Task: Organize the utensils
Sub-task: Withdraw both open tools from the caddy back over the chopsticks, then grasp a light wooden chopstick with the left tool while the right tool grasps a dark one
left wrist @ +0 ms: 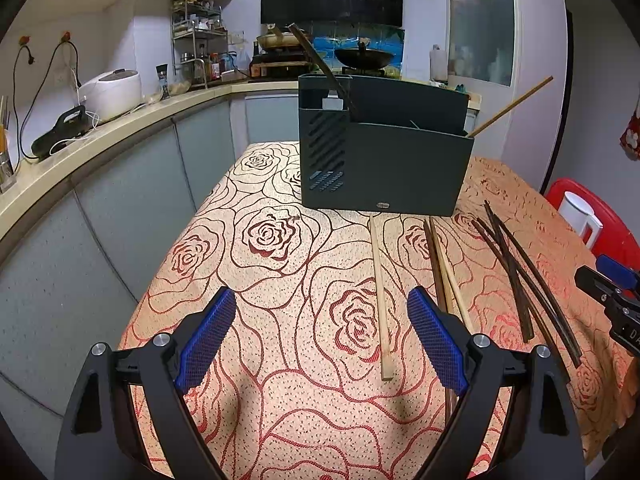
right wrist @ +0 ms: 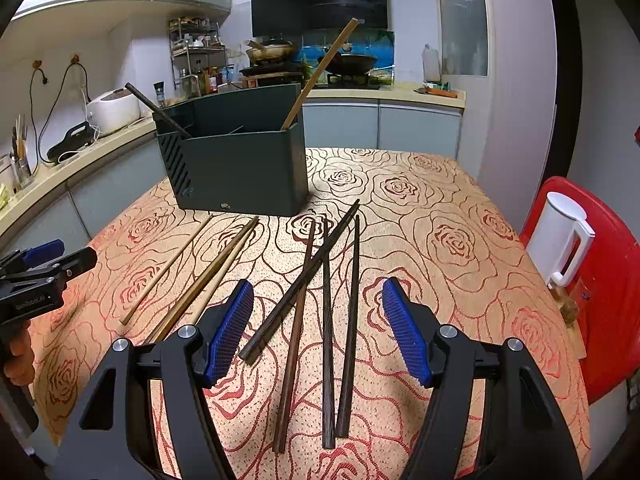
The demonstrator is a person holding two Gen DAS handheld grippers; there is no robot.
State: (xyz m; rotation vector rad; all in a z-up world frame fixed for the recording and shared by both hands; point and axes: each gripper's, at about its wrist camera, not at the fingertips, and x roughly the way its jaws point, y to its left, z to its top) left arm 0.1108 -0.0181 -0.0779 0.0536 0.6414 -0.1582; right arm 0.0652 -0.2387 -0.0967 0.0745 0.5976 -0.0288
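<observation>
Left wrist view: showed the left gripper [left wrist: 322,338] with jaws spread wide, holding nothing, hovering above the rose-patterned tabletop [left wrist: 280,280]. Showed a dark green utensil holder [left wrist: 384,168] standing upright toward the far end, with one dark chopstick [left wrist: 320,64] leaning out at its left end and one light chopstick [left wrist: 512,106] at its right. Right wrist view: showed the right gripper [right wrist: 318,330], jaws likewise wide apart and empty, poised over four dark chopsticks [right wrist: 326,320] lying loose in front of the holder, one crossing another. Showed light chopsticks [right wrist: 200,280], seemingly three, lying left of the dark ones, also in front of the holder, tips near its base.
</observation>
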